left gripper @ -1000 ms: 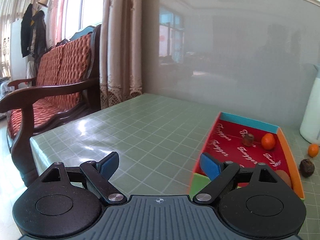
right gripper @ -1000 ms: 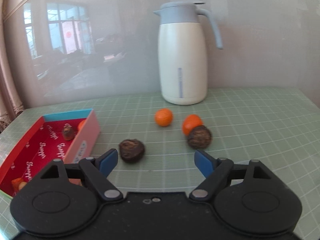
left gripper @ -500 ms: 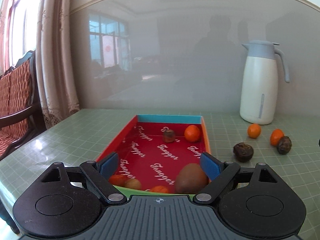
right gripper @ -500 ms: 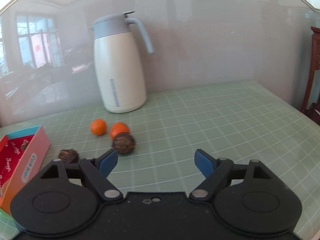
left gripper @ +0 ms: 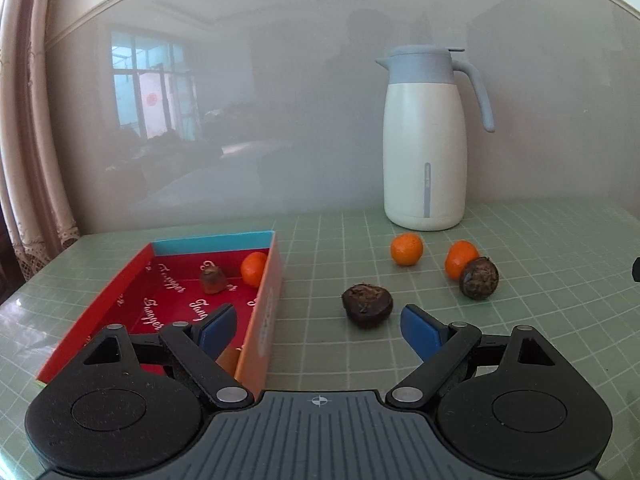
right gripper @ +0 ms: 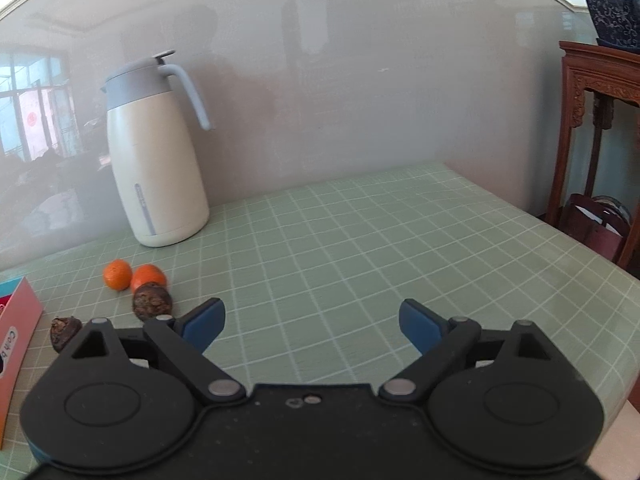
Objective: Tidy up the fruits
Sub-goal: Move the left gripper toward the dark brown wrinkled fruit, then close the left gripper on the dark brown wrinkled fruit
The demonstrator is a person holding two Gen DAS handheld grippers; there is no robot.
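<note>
Green checked cloth: covers the table point(left gripper: 540, 280), wall right behind it.
Box: red inside w/ white script, blue far wall, orange side wall point(left gripper: 269, 312); sits at left of table in left wrist view. In right wrist view only its corner point(right gripper: 16, 320) shows at left edge.
In box: small orange point(left gripper: 253, 269) at far right corner, against side wall; brown fruit point(left gripper: 213, 280) just beside it to the left. Sth orange-brown at near end, mostly hidden behind left finger, can't tell what.
Loose fruit: dark wrinkled fruit point(left gripper: 367, 305) on cloth just right of box, apart from it. Orange point(left gripper: 406, 249) further back, in front of jug. Second orange point(left gripper: 460, 259) touching another dark fruit point(left gripper: 479, 278), right of the first.
Jug: cream body, grey-blue lid + handle point(left gripper: 425, 140), upright at the wall, behind the oranges.
Left gripper point(left gripper: 316, 326): jaws wide, nothing btwn pads; left finger over box, right finger over cloth near the closest dark fruit.
Right gripper point(right gripper: 312, 322): jaws have just been opening, now wide, empty; only bare cloth btwn them. Fruit group lies to its left, dark fruit point(right gripper: 152, 301) nearest left finger, not touching.
Right edge: carved dark-wood stand point(right gripper: 596, 128) past table end.
</note>
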